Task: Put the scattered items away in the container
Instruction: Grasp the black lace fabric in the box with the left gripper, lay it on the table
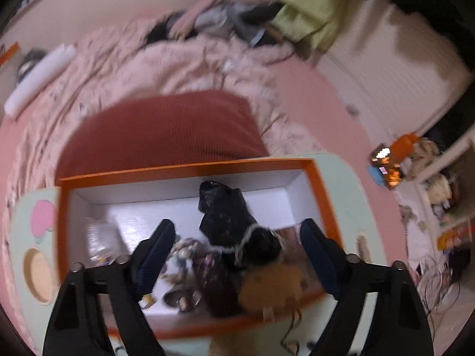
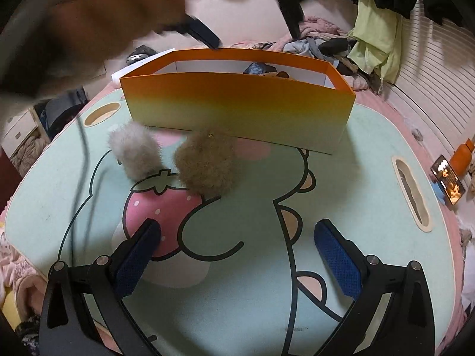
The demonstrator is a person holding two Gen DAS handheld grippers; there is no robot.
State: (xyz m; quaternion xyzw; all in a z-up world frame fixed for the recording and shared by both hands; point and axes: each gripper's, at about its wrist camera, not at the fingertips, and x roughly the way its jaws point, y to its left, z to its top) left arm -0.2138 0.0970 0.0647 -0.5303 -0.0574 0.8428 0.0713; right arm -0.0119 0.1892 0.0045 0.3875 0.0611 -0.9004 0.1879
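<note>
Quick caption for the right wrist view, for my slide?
Open right tongs hover over the mint cartoon-print table, facing a grey fluffy pompom and a tan fluffy pompom before the orange cardboard box.

Person's hand (image 2: 89, 20) smeared by motion blur, box (image 2: 237, 101) contents mostly hidden behind its wall (right wrist view)

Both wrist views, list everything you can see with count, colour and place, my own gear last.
box: one, orange fading to yellow, white inside, on the table's far side
table: one, mint green with strawberry cartoon print
fluffy pom-poms: two, grey and tan, on the table before the box
black bag: one, inside the box among blurred small items
cushion: one, dark red, behind the box
left hand-held gripper: open, over the box
right hand-held gripper: open, empty, over the table
</note>
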